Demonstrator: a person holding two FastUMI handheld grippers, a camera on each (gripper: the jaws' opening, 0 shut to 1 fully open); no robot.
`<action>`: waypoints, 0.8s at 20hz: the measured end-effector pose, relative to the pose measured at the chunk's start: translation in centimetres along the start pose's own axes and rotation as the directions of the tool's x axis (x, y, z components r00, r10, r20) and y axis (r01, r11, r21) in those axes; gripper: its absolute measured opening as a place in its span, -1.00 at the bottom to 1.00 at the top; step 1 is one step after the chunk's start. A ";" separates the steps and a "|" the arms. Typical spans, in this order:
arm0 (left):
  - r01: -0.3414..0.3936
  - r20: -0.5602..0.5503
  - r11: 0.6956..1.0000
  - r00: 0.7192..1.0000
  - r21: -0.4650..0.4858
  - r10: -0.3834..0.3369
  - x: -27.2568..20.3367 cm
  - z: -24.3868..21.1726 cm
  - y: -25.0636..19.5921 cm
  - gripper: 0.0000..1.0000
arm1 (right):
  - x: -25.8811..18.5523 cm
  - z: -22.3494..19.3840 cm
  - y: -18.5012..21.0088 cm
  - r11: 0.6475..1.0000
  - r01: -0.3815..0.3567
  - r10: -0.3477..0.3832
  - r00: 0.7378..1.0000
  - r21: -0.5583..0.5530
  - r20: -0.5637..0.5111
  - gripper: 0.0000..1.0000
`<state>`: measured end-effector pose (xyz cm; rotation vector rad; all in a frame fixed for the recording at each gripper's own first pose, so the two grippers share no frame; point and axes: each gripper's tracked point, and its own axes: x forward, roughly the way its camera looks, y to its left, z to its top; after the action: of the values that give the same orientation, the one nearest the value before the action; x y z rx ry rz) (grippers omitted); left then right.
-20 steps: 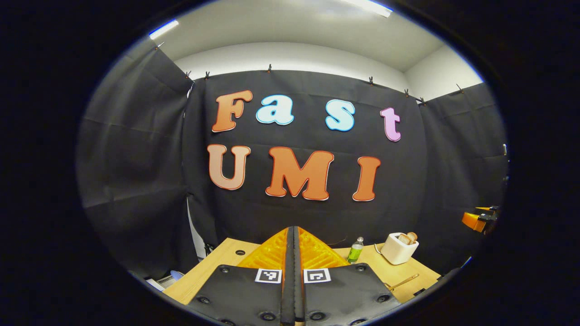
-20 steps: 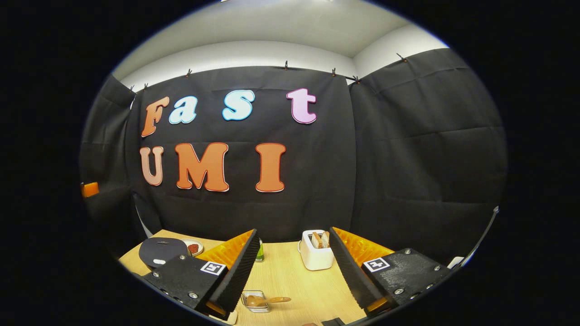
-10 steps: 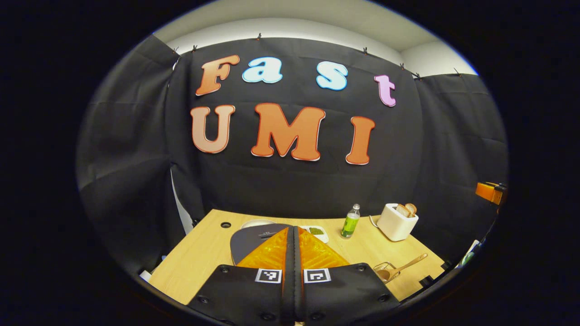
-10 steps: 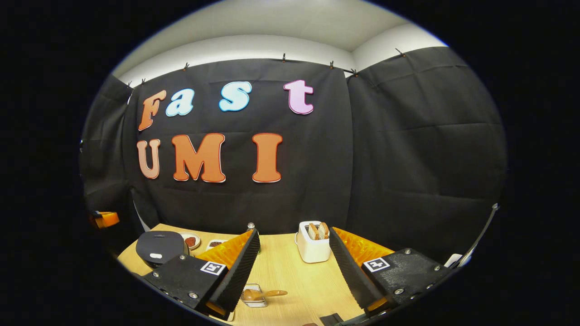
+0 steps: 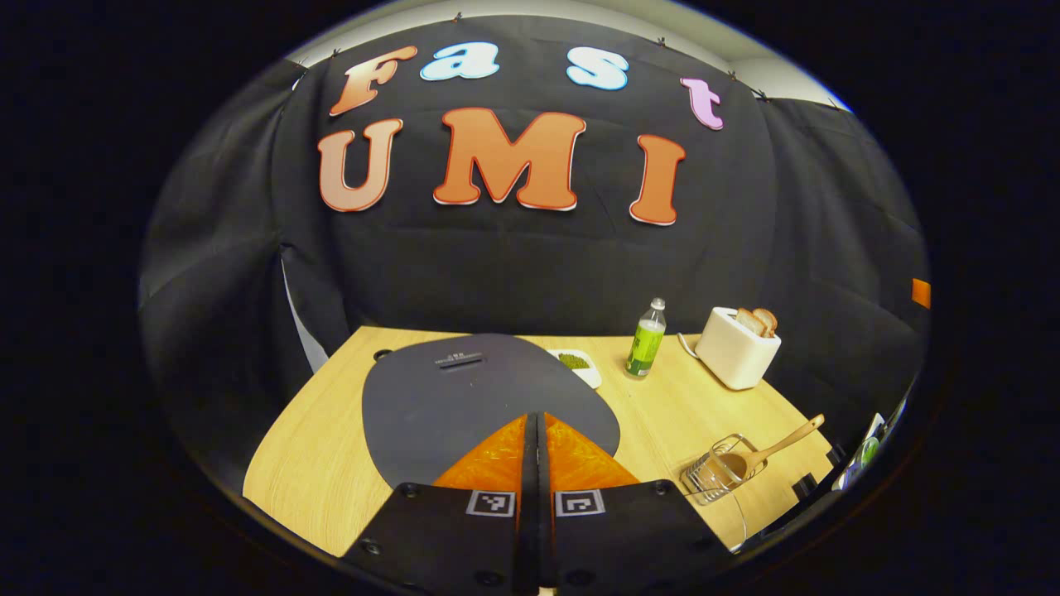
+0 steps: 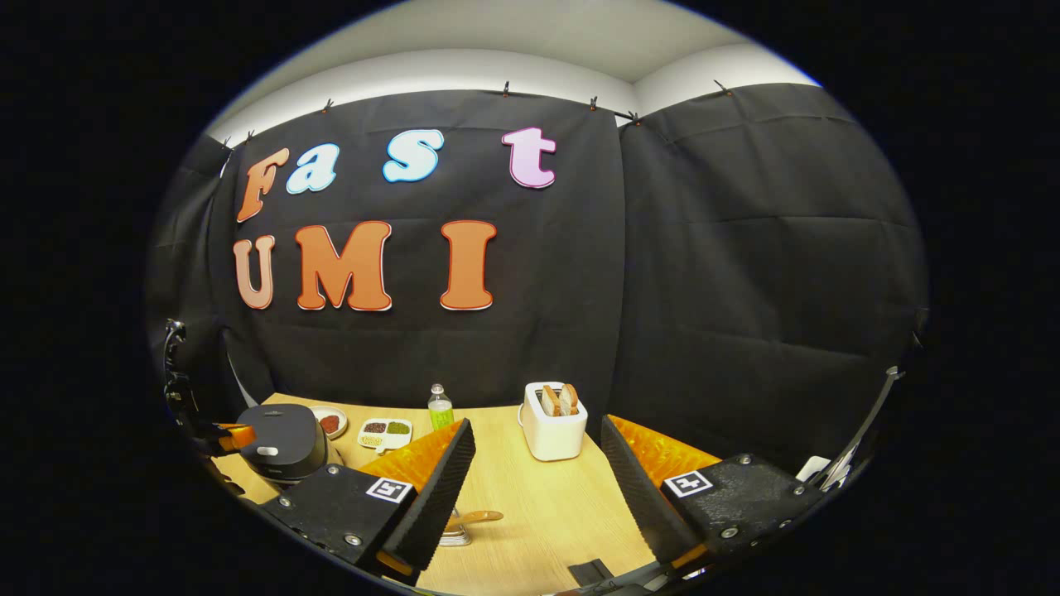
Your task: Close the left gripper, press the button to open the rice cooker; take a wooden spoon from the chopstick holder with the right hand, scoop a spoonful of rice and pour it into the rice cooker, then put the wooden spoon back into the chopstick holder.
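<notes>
The dark grey rice cooker (image 5: 464, 397) stands with its lid down right below my left gripper (image 5: 534, 420), whose fingers are pressed together with nothing between them. In the right gripper view the cooker (image 6: 281, 451) is at the table's left, and the left gripper (image 6: 238, 433) hovers at its left top edge. A wooden spoon (image 5: 778, 443) leans in a wire chopstick holder (image 5: 716, 476) at the right front of the table. My right gripper (image 6: 538, 426) hangs open above the table, with the spoon (image 6: 479, 517) and the holder (image 6: 455, 536) low beside its left finger.
A white toaster (image 6: 553, 420) with bread slices stands at the back of the wooden table (image 6: 538, 505), and a green bottle (image 6: 440, 407) stands left of it. Small dishes of grains (image 6: 385, 430) lie behind the cooker. Black cloth walls close off the back and sides.
My left gripper has dropped and tilted down over the rice cooker, whose lid now looms large. The right gripper stays open and has shifted only slightly.
</notes>
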<state>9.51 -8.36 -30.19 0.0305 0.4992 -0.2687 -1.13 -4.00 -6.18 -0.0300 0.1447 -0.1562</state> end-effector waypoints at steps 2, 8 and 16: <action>0.000 -0.017 1.000 1.000 0.010 0.000 0.8 -0.9 0.0 -0.92 | -0.1 -0.3 -0.4 1.000 0.014 -0.014 1.000 0.001 -0.008 0.89; -0.004 -0.056 1.000 0.998 0.013 0.005 1.1 -2.3 -0.2 -0.92 | -0.1 -1.3 -0.7 1.000 0.023 -0.023 0.999 0.018 -0.030 0.89; 0.010 -0.086 1.000 0.996 -0.009 -0.011 1.0 -2.6 -0.1 -0.91 | 0.4 -2.7 1.5 0.997 -0.028 0.031 0.999 0.071 -0.038 0.90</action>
<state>9.07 -8.47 -32.90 0.0307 0.5864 -0.2766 -0.95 -2.61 -8.99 0.0457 0.1781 -0.1324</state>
